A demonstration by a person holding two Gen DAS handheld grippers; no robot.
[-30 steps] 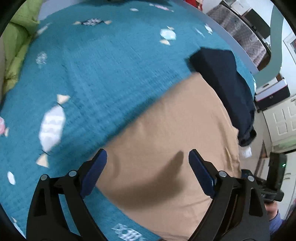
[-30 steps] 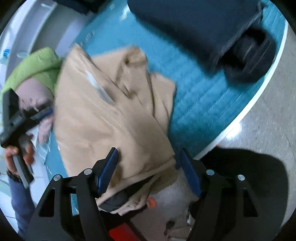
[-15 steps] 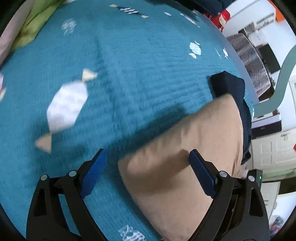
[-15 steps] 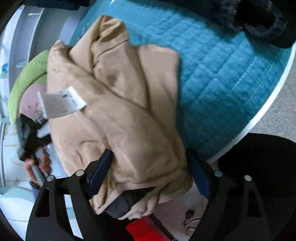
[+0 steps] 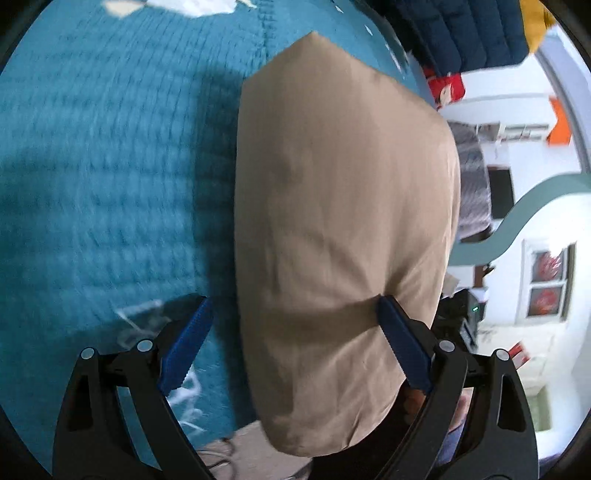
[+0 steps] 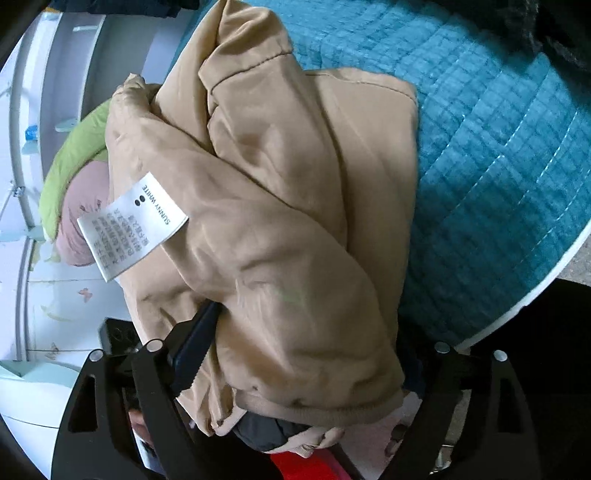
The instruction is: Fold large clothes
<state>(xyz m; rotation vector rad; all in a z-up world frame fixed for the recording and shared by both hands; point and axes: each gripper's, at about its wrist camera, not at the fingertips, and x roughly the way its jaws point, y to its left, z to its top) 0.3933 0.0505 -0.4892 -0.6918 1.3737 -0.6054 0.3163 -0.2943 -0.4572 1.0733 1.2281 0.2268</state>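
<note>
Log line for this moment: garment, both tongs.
garment: tan jacket bundled at the teal quilt edge | left tongs: open, straddling jacket | right tongs: opening, jacket between jaws

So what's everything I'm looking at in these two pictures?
jacket: one, tan, bunched on the bed between both grippers.
label: one, white with print, on the jacket's lining.
bedspread: one, teal and quilted, under the jacket.
pillow: one, green, beyond the jacket.
dark clothes: a navy pile at the bed's far edge; how many I cannot tell.
left gripper: one, black with blue pads, jaws wide around the jacket's folded end, not squeezing.
right gripper: one, black with blue pads, jaws opening with the jacket between them.
</note>
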